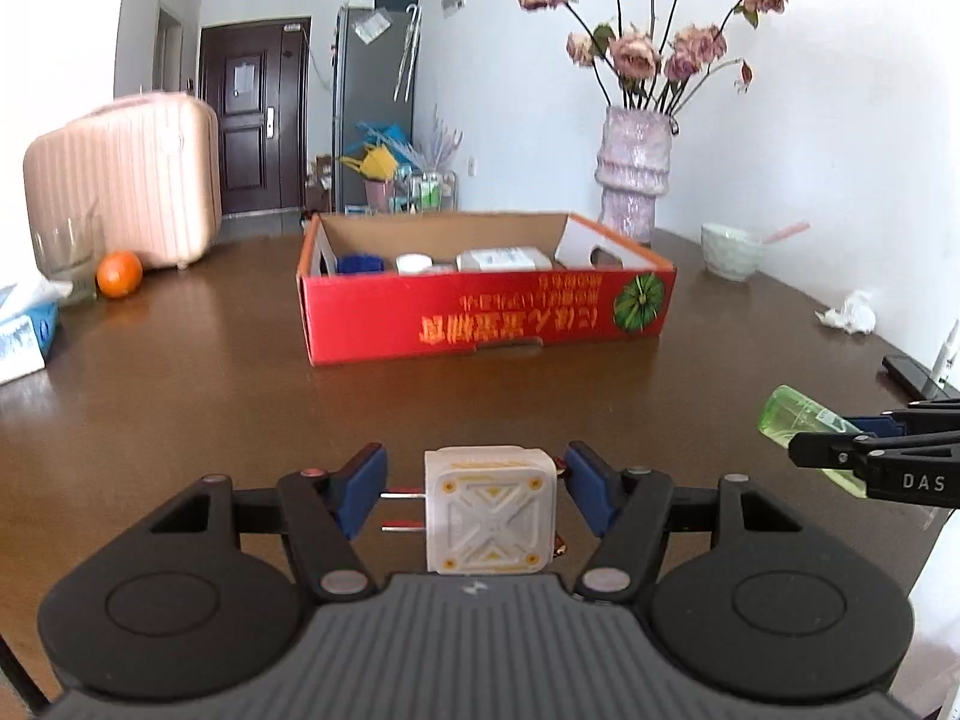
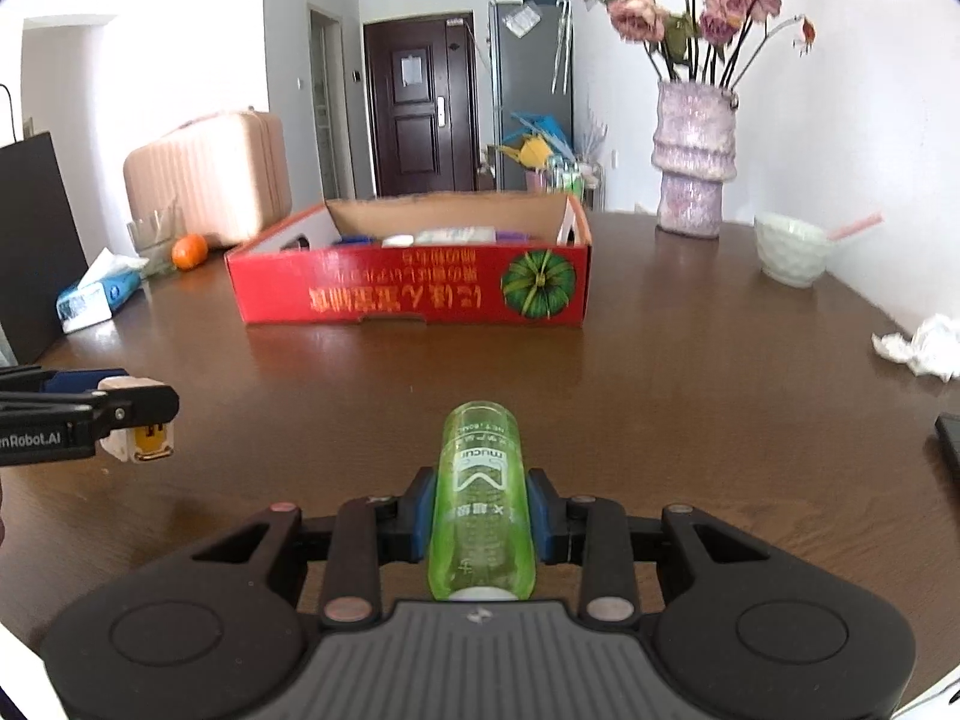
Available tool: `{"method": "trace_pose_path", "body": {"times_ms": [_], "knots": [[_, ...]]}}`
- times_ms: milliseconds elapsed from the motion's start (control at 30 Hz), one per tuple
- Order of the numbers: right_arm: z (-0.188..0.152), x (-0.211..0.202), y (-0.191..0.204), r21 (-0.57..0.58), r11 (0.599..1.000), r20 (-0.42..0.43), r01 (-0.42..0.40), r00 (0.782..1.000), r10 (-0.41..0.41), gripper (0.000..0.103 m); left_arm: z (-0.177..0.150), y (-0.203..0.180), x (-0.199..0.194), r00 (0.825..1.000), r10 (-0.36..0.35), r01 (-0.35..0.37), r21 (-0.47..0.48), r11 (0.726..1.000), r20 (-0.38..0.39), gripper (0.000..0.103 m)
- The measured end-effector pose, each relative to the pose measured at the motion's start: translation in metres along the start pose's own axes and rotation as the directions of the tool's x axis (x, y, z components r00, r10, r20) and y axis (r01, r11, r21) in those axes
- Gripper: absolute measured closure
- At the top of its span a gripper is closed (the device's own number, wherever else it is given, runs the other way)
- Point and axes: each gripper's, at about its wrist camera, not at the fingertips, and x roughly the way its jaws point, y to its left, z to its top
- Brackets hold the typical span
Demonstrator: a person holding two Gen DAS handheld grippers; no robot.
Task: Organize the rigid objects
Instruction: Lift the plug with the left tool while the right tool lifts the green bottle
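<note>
A white plug adapter (image 1: 489,510) with two metal prongs pointing left sits between the blue pads of my left gripper (image 1: 474,471), which is shut on it and holds it just above the brown table (image 1: 240,396). In the right wrist view the same adapter (image 2: 147,447) shows in my left gripper (image 2: 141,414) at the left edge. My right gripper (image 2: 480,501) is shut on a clear green bottle (image 2: 480,504) that lies lengthwise and points away from me; the bottle (image 1: 792,417) also shows at the right of the left wrist view. An open red cardboard box (image 1: 480,318) (image 2: 408,294) with several items inside stands ahead of both.
A pink suitcase (image 1: 126,180), an orange (image 1: 119,273), a glass (image 1: 63,258) and a tissue pack (image 1: 24,336) stand at the left. A vase of dried roses (image 1: 633,174), a pale bowl (image 1: 732,252), a crumpled tissue (image 1: 849,315) and a black device (image 1: 912,372) are at the right.
</note>
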Motion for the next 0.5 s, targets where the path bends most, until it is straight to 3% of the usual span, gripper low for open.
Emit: {"method": "trace_pose_path", "body": {"times_ms": [300, 500], "knots": [[0.067, 0.011, -0.013, -0.006, 0.999, 0.109, -0.035, 0.993, 0.036, 0.073, 0.073, 0.026, 0.021, 0.995, -0.056, 0.055, 0.018, 0.998, 0.085, 0.037], [0.137, 0.065, -0.028, 0.036, 0.996, 0.129, -0.083, 0.989, 0.078, 0.073, 0.147, 0.056, 0.083, 0.995, -0.076, 0.077, -0.007, 0.997, 0.060, 0.037]]}}
